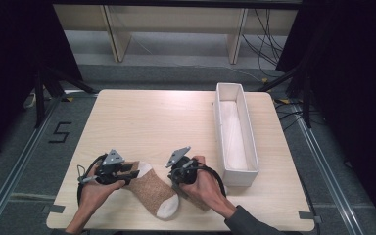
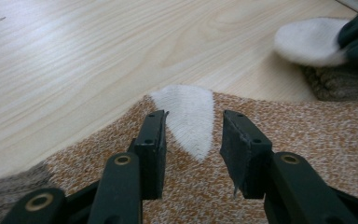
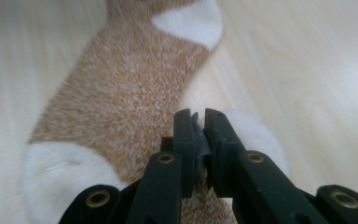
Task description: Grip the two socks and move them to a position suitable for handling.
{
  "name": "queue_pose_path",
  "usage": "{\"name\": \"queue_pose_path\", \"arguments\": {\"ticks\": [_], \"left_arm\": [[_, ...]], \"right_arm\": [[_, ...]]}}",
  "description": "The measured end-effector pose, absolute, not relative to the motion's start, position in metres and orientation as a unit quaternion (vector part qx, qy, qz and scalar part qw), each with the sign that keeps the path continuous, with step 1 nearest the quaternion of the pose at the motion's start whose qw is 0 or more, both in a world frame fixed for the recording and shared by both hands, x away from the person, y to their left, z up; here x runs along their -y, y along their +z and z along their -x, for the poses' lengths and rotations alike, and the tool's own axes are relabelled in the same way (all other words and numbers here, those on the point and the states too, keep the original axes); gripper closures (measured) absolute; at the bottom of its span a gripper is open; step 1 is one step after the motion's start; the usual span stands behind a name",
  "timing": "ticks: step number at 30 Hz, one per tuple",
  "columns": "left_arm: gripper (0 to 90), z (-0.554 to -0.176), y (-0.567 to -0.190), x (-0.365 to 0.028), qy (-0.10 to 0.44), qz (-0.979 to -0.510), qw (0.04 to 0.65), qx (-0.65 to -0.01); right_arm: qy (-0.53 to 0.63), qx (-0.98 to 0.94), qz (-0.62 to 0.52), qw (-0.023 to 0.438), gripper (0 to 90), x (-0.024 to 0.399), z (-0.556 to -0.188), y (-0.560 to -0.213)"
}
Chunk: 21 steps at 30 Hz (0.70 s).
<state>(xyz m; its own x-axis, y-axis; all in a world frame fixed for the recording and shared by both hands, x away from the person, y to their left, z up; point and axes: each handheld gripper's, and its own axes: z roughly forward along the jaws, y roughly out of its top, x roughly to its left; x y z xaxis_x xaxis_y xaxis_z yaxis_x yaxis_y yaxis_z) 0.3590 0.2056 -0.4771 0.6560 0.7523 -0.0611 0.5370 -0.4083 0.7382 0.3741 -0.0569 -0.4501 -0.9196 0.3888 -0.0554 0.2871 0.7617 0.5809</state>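
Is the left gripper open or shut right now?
Open. In the left gripper view, the left gripper has its jaws apart, with the white heel patch of the orange sock showing in the gap between them.

Long white box (image 1: pixel 235 134) on wooden table (image 1: pixel 152 122), well apart from sock (image 1: pixel 152 188)

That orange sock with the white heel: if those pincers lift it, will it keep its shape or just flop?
Probably flop: the sock is soft knit lying flat on the table. Likely light and, being fuzzy, unlikely to slip from the left gripper.
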Motion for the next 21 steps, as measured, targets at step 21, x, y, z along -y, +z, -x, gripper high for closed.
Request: {"name": "queue_pose_path", "arguments": {"ticks": [21], "left_arm": [[53.7,-0.364,-0.480,-0.093,0.023,-0.871,0.379,-0.312]], "right_arm": [[0.400,-0.878,-0.216,0.147,83.4,0.171,-0.307,-0.397]]}}
